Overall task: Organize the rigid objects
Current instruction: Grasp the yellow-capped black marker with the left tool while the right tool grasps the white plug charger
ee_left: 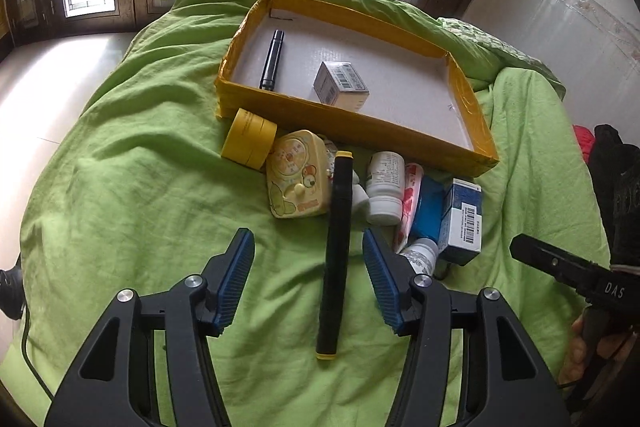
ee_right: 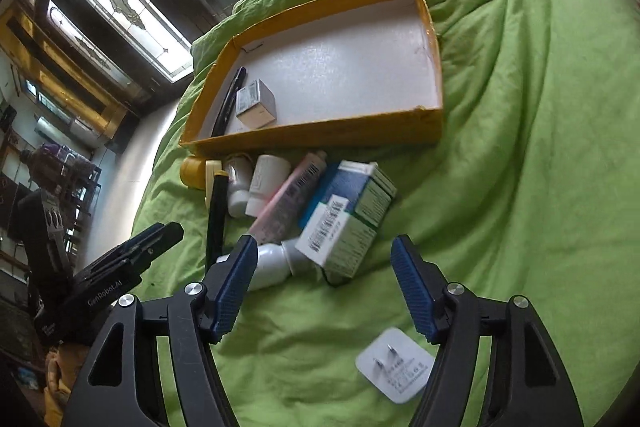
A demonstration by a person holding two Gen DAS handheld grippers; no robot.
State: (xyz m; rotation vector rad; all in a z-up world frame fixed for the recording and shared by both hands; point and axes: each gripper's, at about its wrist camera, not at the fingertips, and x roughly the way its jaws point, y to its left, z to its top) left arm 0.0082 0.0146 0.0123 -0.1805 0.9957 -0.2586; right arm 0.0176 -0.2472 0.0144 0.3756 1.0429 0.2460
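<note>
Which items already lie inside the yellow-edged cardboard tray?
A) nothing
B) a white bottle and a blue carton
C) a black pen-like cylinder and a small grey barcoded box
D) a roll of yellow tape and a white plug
C: the yellow-edged cardboard tray holds only a black pen-like cylinder and a small grey barcoded box; the bottles, carton and tape lie outside on the green bedsheet.

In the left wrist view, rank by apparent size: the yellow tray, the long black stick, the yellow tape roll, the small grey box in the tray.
1. Yellow tray
2. Long black stick, though it lies nearest the camera
3. Yellow tape roll and small grey box look alike; no ranking.
</note>
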